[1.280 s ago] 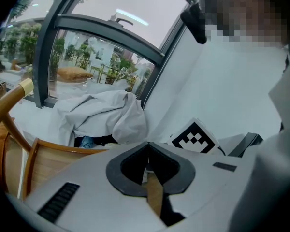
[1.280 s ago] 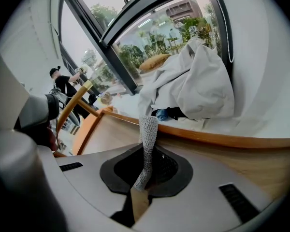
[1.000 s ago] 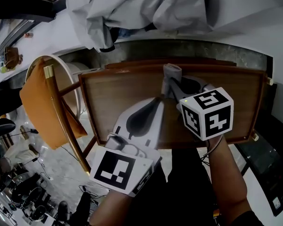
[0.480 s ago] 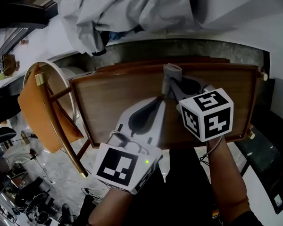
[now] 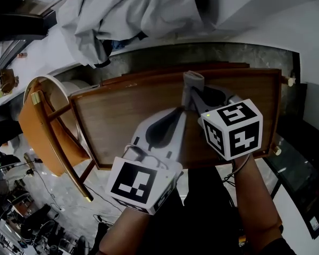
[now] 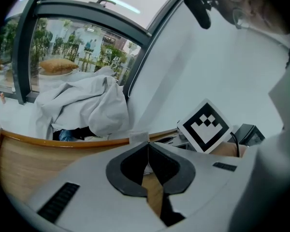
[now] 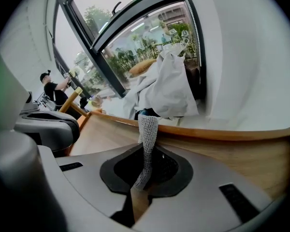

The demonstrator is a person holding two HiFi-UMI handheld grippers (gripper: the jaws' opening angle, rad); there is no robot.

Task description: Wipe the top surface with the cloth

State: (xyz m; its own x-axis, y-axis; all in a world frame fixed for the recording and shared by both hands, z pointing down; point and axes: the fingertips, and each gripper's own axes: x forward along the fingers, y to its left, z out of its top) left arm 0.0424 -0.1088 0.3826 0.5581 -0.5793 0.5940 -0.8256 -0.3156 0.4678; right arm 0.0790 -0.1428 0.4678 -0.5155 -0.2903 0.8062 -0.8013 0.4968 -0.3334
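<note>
The wooden table top point(image 5: 122, 116) with its raised rim fills the middle of the head view. A grey knitted cloth point(image 5: 193, 84) stands up as a narrow strip from my right gripper point(image 5: 190, 97), which is shut on it over the top's far middle. The cloth point(image 7: 146, 144) rises between the closed jaws in the right gripper view. My left gripper point(image 5: 179, 112) lies close beside it on the left, shut with nothing in it. Its jaws meet in the left gripper view point(image 6: 148, 151), where the cloth's tip point(image 6: 138, 138) shows just beyond them.
A wooden chair with an orange seat point(image 5: 48, 132) stands against the table's left end. A crumpled pale fabric heap point(image 5: 133, 9) lies on the white sill behind the table, under a window. A dark unit point(image 5: 303, 163) is at the right, and floor clutter at the lower left.
The table and chair have slid left in the head view while both grippers keep their place, so they now sit further right over the top. The grip on the cloth is unchanged.
</note>
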